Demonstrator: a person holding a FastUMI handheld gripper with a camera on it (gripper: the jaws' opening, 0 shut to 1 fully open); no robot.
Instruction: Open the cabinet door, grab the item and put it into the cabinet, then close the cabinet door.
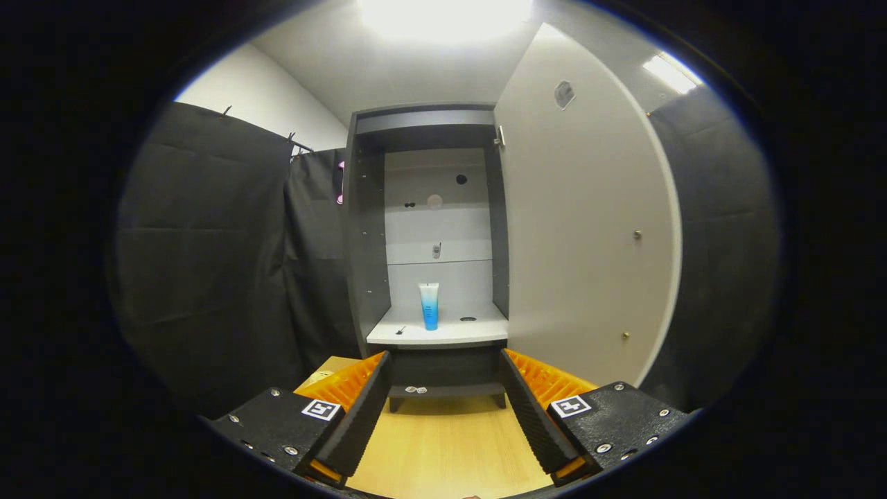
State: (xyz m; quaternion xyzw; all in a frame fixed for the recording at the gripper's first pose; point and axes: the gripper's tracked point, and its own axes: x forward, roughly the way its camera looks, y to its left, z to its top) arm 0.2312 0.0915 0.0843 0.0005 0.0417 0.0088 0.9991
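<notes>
A tall grey cabinet (429, 229) stands ahead with its white door (582, 229) swung wide open to the right. A blue and white tube (429, 305) stands upright on the cabinet's white shelf (443, 334), near the shelf's middle. My gripper (443, 371) is open and holds nothing. Its black fingers (364, 409) with orange sides spread apart below the shelf, well short of the tube. The tube is beyond the fingers, in line with the gap between them.
Black cloth walls (208, 263) hang at the left and behind the door at the right. A light wooden tabletop (443, 443) lies under the fingers and runs up to the cabinet's base. Small knobs (637, 235) dot the door's inner face.
</notes>
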